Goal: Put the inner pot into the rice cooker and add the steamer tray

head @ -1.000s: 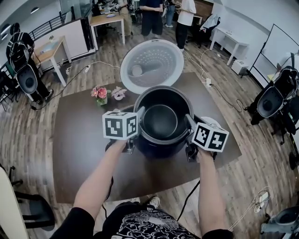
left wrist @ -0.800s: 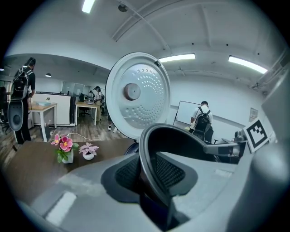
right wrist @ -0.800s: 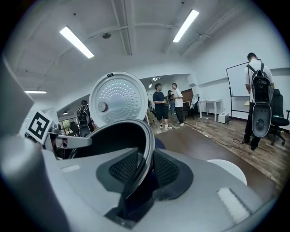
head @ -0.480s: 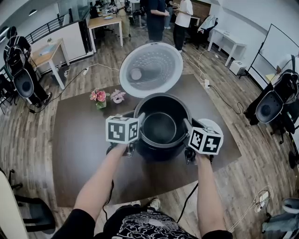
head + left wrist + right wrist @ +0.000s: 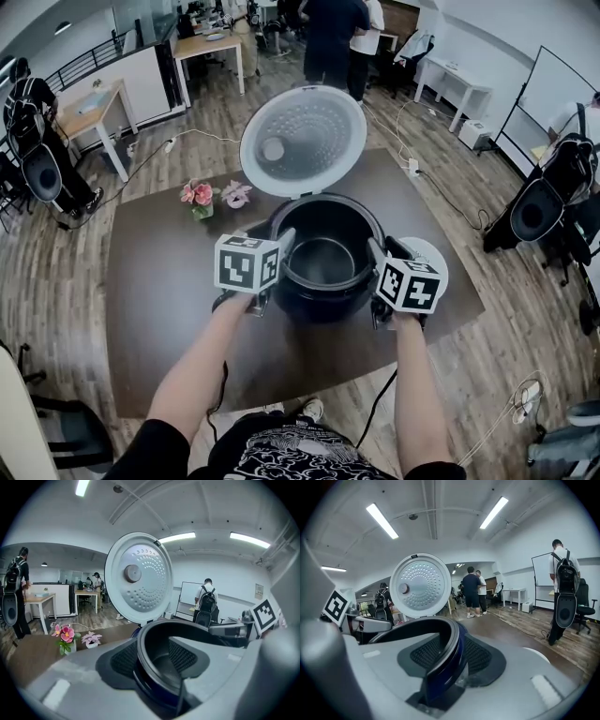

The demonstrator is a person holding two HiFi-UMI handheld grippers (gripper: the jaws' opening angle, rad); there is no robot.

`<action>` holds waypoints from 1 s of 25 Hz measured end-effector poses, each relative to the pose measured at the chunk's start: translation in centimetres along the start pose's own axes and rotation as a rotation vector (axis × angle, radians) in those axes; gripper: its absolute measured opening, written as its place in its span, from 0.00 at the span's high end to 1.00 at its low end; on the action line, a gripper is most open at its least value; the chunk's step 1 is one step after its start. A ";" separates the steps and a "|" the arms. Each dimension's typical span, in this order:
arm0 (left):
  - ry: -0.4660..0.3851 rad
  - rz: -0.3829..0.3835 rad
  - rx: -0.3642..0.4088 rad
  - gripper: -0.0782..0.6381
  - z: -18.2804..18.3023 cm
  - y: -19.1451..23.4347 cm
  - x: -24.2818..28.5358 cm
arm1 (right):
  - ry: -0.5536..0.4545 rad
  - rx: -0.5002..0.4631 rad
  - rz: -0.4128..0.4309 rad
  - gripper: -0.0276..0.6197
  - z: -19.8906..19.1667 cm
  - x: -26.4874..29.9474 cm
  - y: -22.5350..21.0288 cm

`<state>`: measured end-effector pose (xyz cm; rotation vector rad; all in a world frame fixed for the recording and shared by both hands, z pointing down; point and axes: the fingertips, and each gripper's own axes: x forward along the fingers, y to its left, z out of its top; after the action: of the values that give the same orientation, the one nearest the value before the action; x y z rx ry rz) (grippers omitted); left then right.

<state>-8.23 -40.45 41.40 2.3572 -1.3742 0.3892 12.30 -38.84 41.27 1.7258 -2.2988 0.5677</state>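
Now the dark round metal inner pot (image 5: 323,261) sits lower than a second ago, down inside the dark blue rice cooker (image 5: 314,302) on the brown desk (image 5: 159,309). The left hand-held gripper (image 5: 284,242) and the right hand-held gripper (image 5: 375,251) have just been opening. Both are released, with the pot rim between their pads. The first step seems done, so the steamer tray is what remains.

No legible text, brand name, number or sign appears in any view. The cubes on the left hand-held gripper (image 5: 283,246) and the right hand-held gripper (image 5: 377,258) carry only black-and-white square marker patterns, without letters or digits.
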 end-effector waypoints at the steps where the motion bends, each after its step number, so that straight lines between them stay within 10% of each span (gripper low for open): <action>1: -0.005 -0.002 -0.002 0.60 0.0 0.0 -0.1 | -0.007 0.006 -0.001 0.72 0.0 -0.1 0.0; 25: -0.129 -0.180 0.119 0.50 4.7 -5.4 -2.2 | -0.139 0.032 -0.173 0.56 1.2 -9.3 -1.5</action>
<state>-4.37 -38.48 35.26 2.6189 -1.2099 0.2783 16.55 -31.57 36.77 2.0138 -2.2086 0.4672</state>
